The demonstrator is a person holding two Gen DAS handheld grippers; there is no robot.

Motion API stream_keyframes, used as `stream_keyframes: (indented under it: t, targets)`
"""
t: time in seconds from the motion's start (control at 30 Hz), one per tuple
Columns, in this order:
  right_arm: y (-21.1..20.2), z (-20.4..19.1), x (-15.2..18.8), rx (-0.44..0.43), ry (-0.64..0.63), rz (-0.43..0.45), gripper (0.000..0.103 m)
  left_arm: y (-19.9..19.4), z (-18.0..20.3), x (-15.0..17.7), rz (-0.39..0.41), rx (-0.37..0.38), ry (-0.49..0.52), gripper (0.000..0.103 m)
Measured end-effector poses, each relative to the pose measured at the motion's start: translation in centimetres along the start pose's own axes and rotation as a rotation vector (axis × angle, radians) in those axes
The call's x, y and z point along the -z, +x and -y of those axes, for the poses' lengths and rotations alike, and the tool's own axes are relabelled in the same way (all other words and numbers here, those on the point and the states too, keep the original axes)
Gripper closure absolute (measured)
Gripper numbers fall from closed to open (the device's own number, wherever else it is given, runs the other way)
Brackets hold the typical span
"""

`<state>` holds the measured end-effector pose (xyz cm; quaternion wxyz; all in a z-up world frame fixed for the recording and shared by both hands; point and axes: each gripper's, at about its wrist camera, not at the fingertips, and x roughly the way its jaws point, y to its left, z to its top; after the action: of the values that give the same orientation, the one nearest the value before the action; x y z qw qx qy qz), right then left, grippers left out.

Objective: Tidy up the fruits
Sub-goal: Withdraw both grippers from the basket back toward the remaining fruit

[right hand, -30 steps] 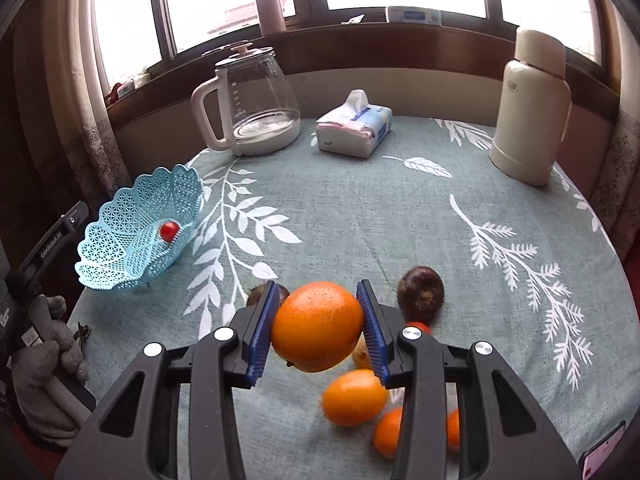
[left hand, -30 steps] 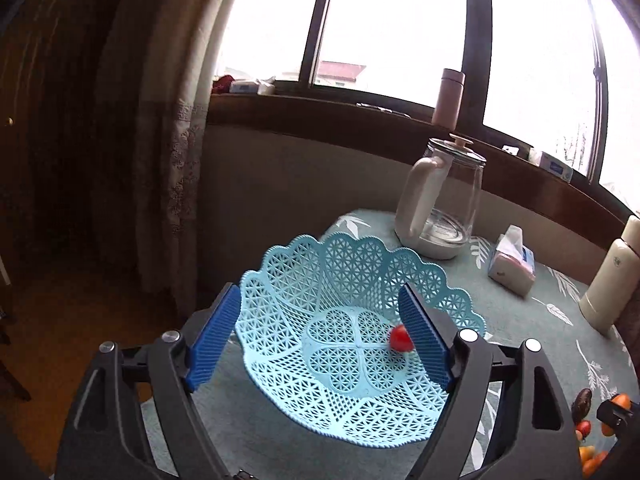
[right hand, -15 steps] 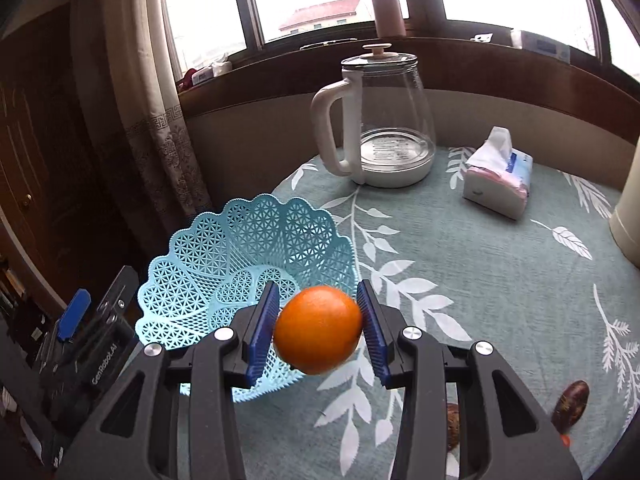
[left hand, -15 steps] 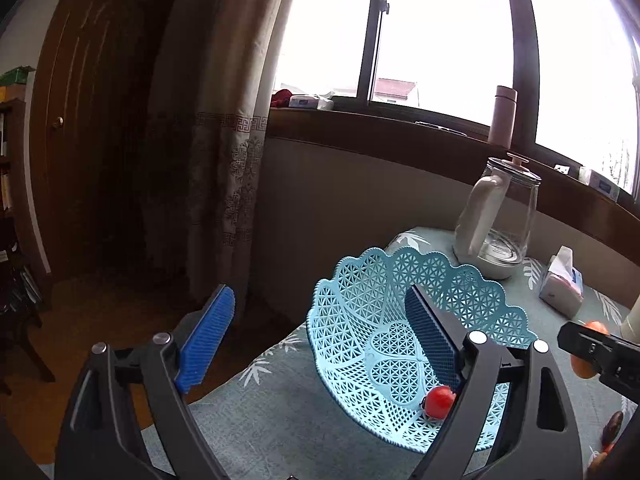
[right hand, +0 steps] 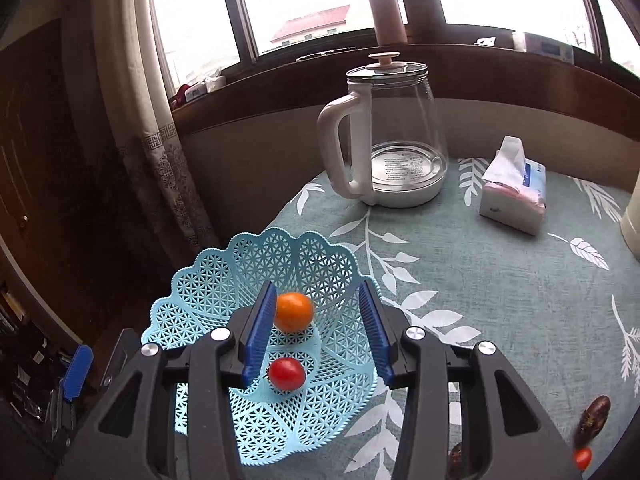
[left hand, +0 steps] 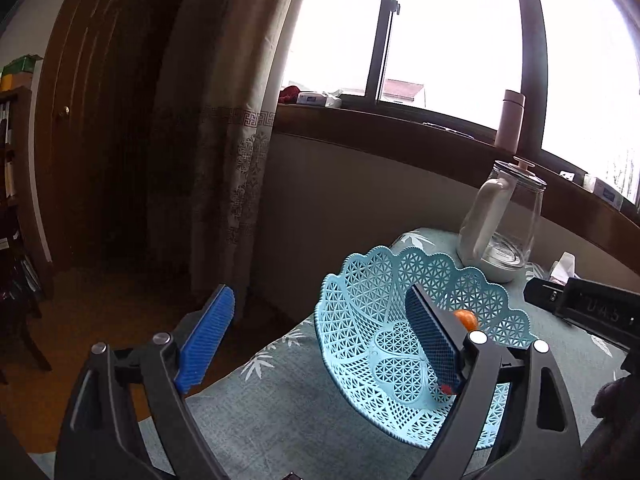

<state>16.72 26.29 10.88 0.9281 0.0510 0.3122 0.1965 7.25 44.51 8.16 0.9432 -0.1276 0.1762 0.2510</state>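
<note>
A light blue lattice basket (right hand: 280, 252) sits near the table's left edge. Inside it lie an orange (right hand: 294, 312) and a red cherry tomato (right hand: 286, 373). My right gripper (right hand: 316, 332) hovers open just above the basket, its pads wide apart, with the orange free beside the left pad. My left gripper (left hand: 320, 340) is open too, one finger over the basket (left hand: 400, 276) and the other off the table edge. In the left wrist view the orange (left hand: 466, 319) peeks out behind that finger. The tomato there is nearly hidden.
A glass kettle (right hand: 392, 136) and a tissue pack (right hand: 514, 196) stand at the back of the leaf-patterned tablecloth (right hand: 480, 280). A cream flask (right hand: 632, 220) is at the right edge. A dark fruit (right hand: 594, 420) and a small tomato (right hand: 582, 457) lie bottom right. A curtain (left hand: 224, 160) hangs left.
My right gripper carried the orange from the fruit pile to over the basket, opened and let it go inside. The left gripper swung leftward, away from the basket's middle.
</note>
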Motion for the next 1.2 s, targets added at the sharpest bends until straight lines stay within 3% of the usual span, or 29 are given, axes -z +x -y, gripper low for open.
stream_keyframes:
  t: [0.17,0.4,0.57,0.7,0.93,1.2]
  targets:
    - [-1.6,2.0,0.6,0.04,0.06,0.027,0.054,-1.1,1.8,1.0,0.047,0.011,0.087,0.007]
    - [-4.9,6.2,2.9,0.132,0.187,0.055,0.053,-3.2,3.8,1.5,0.153,0.004,0.179,0.006]
    - [-6.7,7.9,3.8,0.177,0.175,0.056,0.053,-2.9,3.9,1.5,0.134,-0.032,0.183,0.005]
    - [-9.3,9.4,4.5,0.205,0.149,0.077,0.051,-3.4,4.2,1.6,0.165,-0.057,0.199,0.005]
    - [-14.0,15.5,6.0,0.243,0.21,0.104,0.045,-5.6,5.4,2.0,0.287,-0.128,0.263,0.005]
    - [-17.5,22.9,10.4,0.259,0.321,0.087,0.044,-7.2,8.0,3.2,0.384,-0.213,0.393,0.003]
